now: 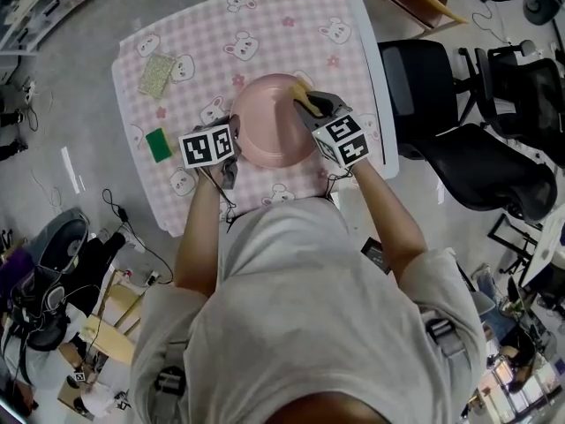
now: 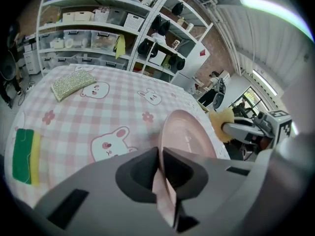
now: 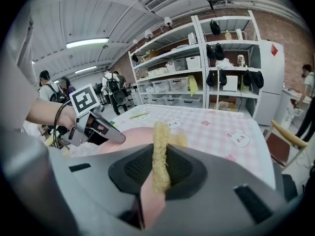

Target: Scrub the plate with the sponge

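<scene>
Beside green sponge (image 1: 159, 144) and pad (image 1: 156, 74), left tool (image 2: 161, 156) tight on plate (image 1: 269, 129), right tool (image 3: 160, 167) tight on yellow sponge (image 3: 160, 136).

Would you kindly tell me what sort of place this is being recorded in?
Most likely a lab or workshop space rather than a kitchen: open shelves stacked with storage bins, black office chairs beside the table, and cables on the bare floor.

You wear a pale grey short-sleeved T-shirt (image 1: 300, 316). Your grey left gripper (image 1: 236, 141) and grey right gripper (image 1: 306, 102) each carry a white cube (image 1: 209, 146) printed with black square markers.
</scene>
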Tool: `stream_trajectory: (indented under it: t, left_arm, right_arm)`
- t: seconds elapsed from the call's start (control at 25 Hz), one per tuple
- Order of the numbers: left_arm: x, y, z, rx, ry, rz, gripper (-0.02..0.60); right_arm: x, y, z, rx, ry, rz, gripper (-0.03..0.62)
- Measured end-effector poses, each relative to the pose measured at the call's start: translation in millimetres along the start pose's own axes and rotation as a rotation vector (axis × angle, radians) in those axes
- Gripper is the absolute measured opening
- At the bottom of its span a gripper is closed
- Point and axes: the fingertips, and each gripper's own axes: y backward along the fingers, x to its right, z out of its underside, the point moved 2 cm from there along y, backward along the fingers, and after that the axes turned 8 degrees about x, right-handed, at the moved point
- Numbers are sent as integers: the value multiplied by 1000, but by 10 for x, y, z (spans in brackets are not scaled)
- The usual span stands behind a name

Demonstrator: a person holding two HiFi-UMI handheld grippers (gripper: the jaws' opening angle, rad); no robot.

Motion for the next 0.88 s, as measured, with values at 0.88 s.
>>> stream_trajectory:
  t: [0.88]
  left_arm:
    - [93, 91, 1, 26, -23, 33, 41]
  right_arm:
    - [17, -687, 410, -248, 18, -79, 67]
